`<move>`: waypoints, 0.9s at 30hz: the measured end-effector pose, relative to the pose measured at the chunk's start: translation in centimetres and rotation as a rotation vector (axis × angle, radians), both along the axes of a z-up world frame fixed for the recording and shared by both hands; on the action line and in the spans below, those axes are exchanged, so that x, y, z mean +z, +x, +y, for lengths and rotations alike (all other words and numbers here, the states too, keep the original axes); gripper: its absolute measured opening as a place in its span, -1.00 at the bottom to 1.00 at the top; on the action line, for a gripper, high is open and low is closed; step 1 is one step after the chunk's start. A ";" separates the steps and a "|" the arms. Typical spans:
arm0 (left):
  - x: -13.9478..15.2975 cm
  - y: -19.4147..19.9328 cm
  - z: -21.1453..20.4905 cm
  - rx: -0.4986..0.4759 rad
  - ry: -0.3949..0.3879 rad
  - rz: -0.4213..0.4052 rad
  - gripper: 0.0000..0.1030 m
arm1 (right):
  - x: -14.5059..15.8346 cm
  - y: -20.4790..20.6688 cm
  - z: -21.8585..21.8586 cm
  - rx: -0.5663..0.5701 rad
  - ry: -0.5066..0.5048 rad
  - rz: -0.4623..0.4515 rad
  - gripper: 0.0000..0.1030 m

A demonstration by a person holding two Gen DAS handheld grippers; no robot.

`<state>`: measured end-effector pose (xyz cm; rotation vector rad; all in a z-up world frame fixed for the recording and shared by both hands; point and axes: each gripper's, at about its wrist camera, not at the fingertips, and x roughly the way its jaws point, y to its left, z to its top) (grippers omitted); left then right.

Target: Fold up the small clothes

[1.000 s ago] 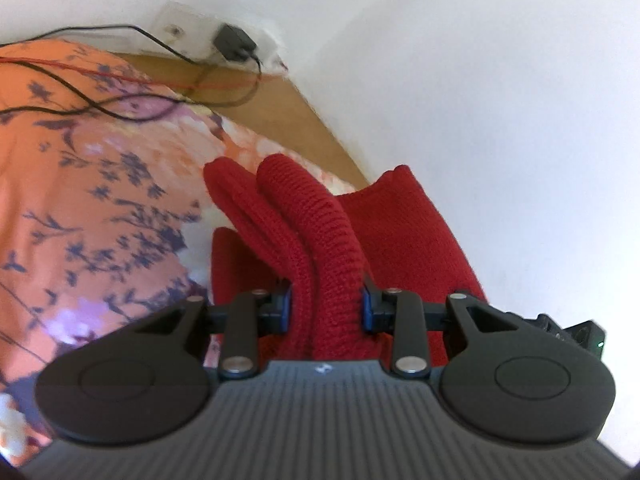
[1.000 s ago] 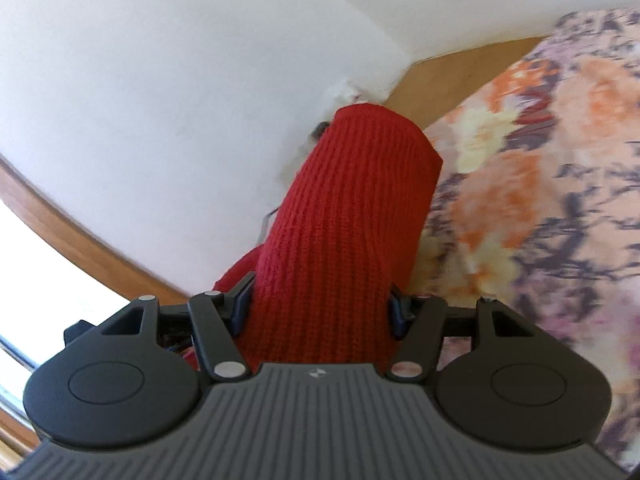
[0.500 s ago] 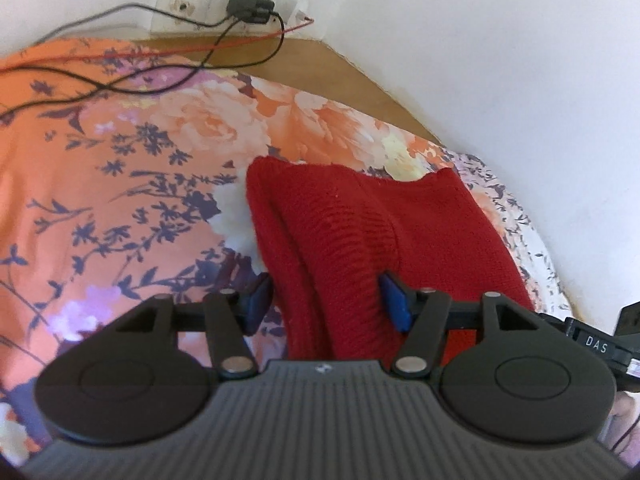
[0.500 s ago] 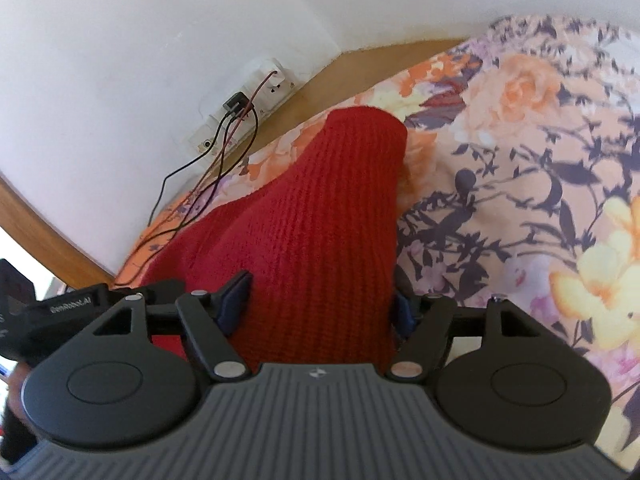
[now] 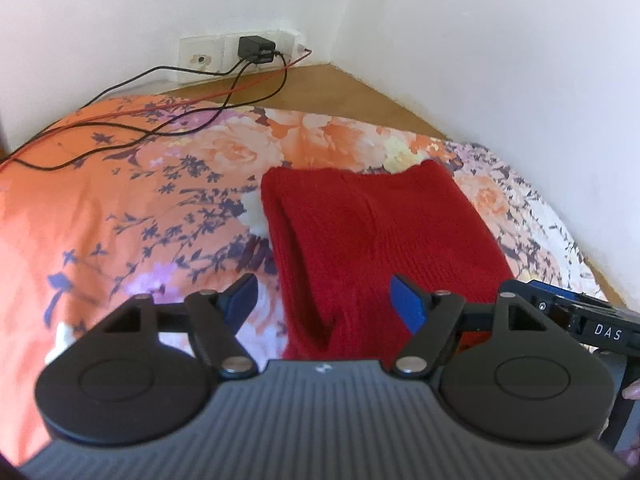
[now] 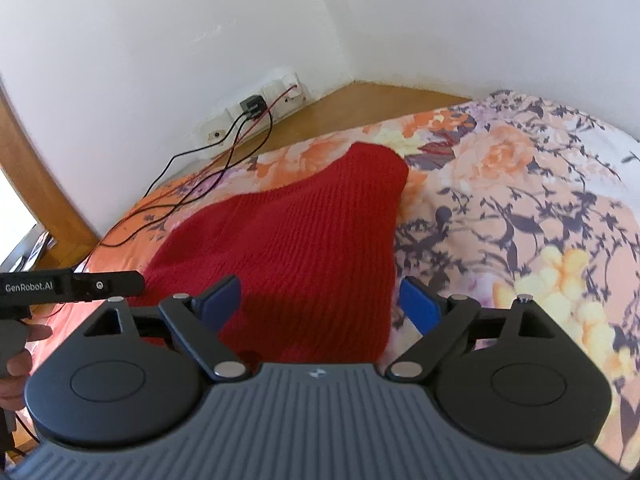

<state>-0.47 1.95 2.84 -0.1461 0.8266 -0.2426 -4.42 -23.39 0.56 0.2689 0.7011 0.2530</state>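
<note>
A red knitted garment [image 5: 380, 232] lies folded on the floral bedcover [image 5: 120, 216], its near end running under my left gripper [image 5: 326, 300]. That gripper is open, its blue pads wide apart over the cloth and not pinching it. In the right wrist view the same red knit [image 6: 296, 240] spreads flat ahead of my right gripper [image 6: 320, 300], which is also open above the garment's near edge. Each gripper shows in the other's view: the right one [image 5: 576, 320] at the right edge, the left one [image 6: 72, 286] at the left edge, held by a hand [image 6: 20, 360].
Black and red cables [image 5: 168, 120] trail across the bedcover from a wall socket with a plugged charger [image 5: 254, 48]. A wooden bed frame [image 5: 340, 88] runs along the white walls at the corner. A wooden window frame [image 6: 44, 184] stands at the left.
Both grippers lowered the lifted red knit onto the bed, opened and let it go. The garment now lies flat, and the views have pulled back from it.
</note>
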 end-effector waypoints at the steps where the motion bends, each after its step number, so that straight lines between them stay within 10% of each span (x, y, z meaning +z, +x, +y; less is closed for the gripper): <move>1: 0.0 -0.5 -0.2 0.004 0.012 0.003 0.45 | 0.0 -0.4 0.1 0.003 -0.004 0.005 0.82; 27: -2.4 -5.1 -4.4 0.095 0.173 0.091 0.53 | -0.8 -4.8 2.0 0.021 -0.052 0.092 0.96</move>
